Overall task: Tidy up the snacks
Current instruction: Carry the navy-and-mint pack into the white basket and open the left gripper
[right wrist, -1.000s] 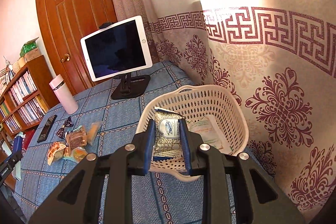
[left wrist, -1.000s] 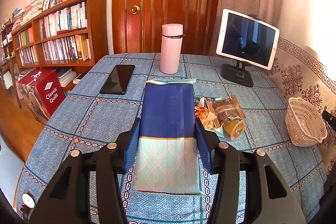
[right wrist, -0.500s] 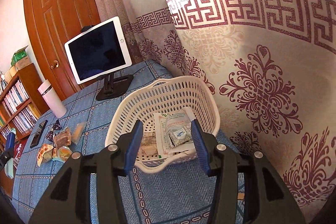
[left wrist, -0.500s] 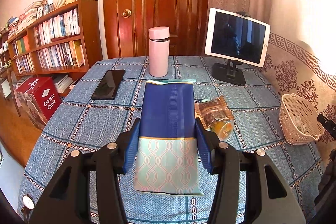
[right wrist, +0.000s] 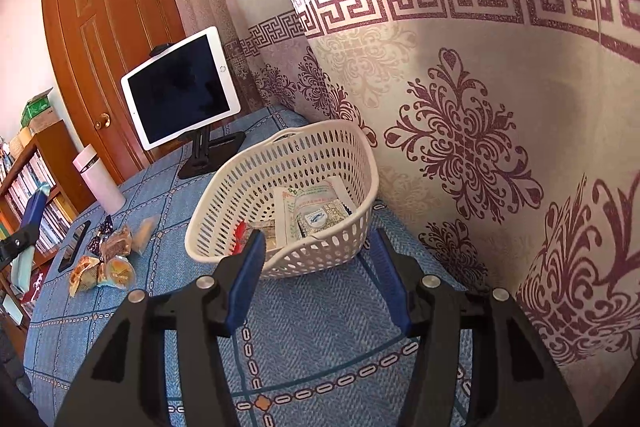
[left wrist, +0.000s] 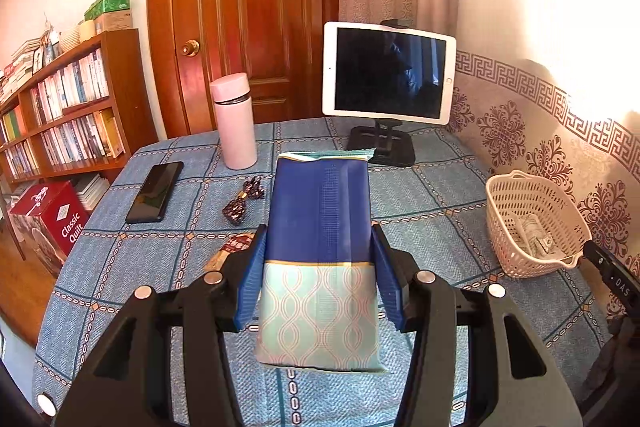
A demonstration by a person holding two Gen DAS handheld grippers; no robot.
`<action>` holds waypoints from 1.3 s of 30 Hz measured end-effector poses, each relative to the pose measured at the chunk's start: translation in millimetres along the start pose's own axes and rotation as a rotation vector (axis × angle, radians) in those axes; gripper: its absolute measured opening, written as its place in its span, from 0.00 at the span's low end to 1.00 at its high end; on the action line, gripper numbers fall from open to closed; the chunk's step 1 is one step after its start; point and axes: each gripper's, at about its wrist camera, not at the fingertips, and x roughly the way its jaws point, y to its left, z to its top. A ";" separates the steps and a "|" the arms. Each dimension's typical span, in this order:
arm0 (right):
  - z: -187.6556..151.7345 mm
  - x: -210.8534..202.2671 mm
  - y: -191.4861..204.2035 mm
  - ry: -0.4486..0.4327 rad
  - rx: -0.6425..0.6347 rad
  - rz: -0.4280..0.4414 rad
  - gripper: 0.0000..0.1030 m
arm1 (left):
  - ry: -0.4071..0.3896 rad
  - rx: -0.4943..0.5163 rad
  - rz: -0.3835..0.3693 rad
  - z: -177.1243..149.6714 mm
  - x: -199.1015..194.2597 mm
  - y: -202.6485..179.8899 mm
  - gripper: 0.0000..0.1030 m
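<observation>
The blue and teal snack packet is pinched between the two blue pads of the left tongs, lengthwise along the fingers, its blue end pointing away over the worktop and its patterned teal end nearest the camera. It hangs clear above the blue checked cloth, roughly over the middle of the worktop.

The right tongs are spreading at this moment, with nothing between the pads; they sit just in front of the white basket, whose near rim lies between the two fingers in the right wrist view. The basket stands at the worktop's right edge, close against the patterned wall covering. Inside it lie several flat snack packets, one with a blue oval label on top, and a red wrapper shows through the near wall.

More loose snacks lie in a small cluster on the cloth, well apart from the basket toward the worktop's middle. In the left wrist view two dark wrapped sweets sit just beyond the left finger.

Toward the far edge stand a pink flask, upright, and a tablet on a black stand. A black phone lies flat near the left edge. Beyond the worktop are a wooden door and a bookshelf.
</observation>
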 end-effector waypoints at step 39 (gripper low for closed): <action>-43.2 18.4 -10.5 0.160 -0.017 0.049 0.57 | 0.054 0.165 -0.518 45.6 83.9 -212.4 0.85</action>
